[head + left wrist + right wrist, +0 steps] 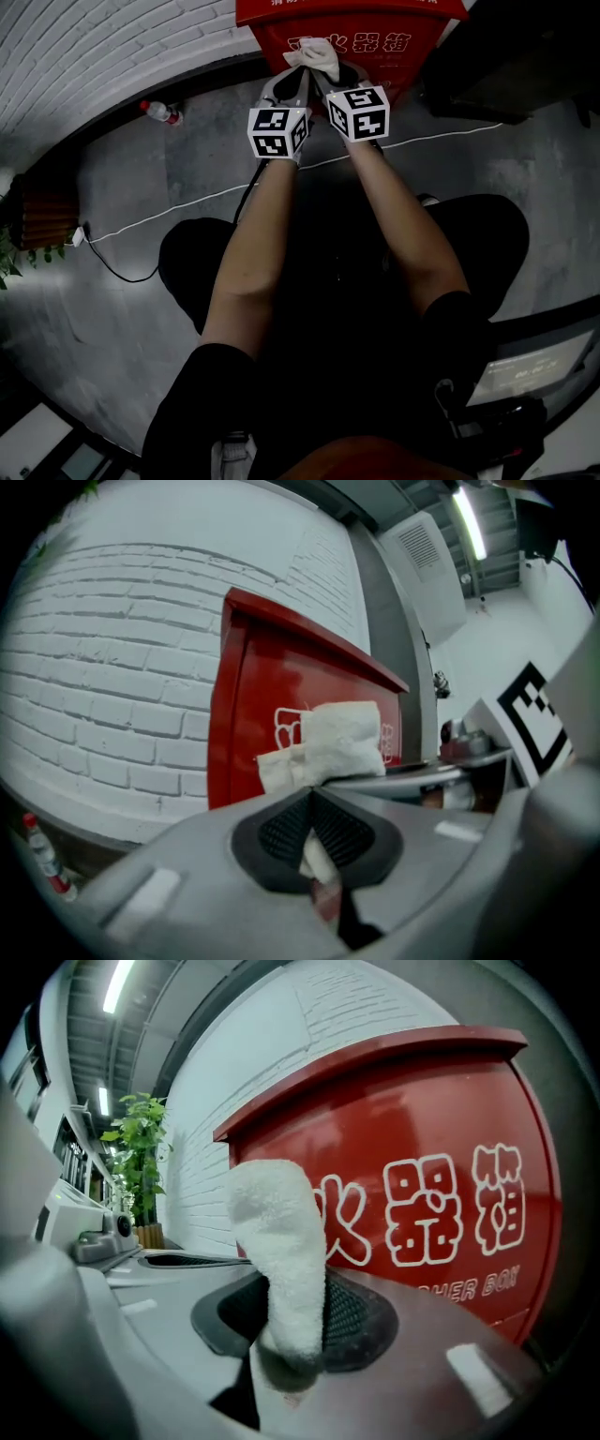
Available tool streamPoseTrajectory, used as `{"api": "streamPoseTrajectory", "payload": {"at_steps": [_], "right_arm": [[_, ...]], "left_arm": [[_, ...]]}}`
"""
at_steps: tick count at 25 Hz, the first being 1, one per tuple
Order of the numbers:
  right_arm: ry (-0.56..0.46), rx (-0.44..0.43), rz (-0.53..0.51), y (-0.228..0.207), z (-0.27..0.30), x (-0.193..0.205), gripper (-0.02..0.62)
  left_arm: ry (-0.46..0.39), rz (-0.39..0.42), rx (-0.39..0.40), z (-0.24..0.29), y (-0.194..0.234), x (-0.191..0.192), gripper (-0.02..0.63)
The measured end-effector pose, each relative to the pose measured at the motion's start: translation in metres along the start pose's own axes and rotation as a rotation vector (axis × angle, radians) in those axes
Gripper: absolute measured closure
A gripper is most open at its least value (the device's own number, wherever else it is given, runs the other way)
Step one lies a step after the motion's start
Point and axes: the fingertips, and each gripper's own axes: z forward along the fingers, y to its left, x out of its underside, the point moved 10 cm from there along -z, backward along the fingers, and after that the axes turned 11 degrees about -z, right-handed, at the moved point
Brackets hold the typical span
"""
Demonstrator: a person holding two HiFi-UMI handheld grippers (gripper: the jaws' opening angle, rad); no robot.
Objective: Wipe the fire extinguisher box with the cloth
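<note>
White cloth is being pinched by both left claw and right claw, red fire extinguisher box lying close ahead

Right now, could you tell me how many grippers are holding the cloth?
2. The left gripper pinches the white cloth at its left, the right gripper at its right, before the red fire extinguisher box. None hidden.

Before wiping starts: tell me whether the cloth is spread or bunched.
Bunched: the cloth stands as a wad, pinched by left tool and right tool.
</note>
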Motion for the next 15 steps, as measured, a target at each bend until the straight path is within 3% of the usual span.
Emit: {"api": "streamPoseTrajectory", "payload": {"at_steps": [15], "right_arm": [[0.016, 0.194, 0.084, -0.087, -0.061, 0.025, 0.466]], "left_arm": [[-0.005, -0.015, 0.137, 0.050, -0.057, 0.014, 0.606]]}}
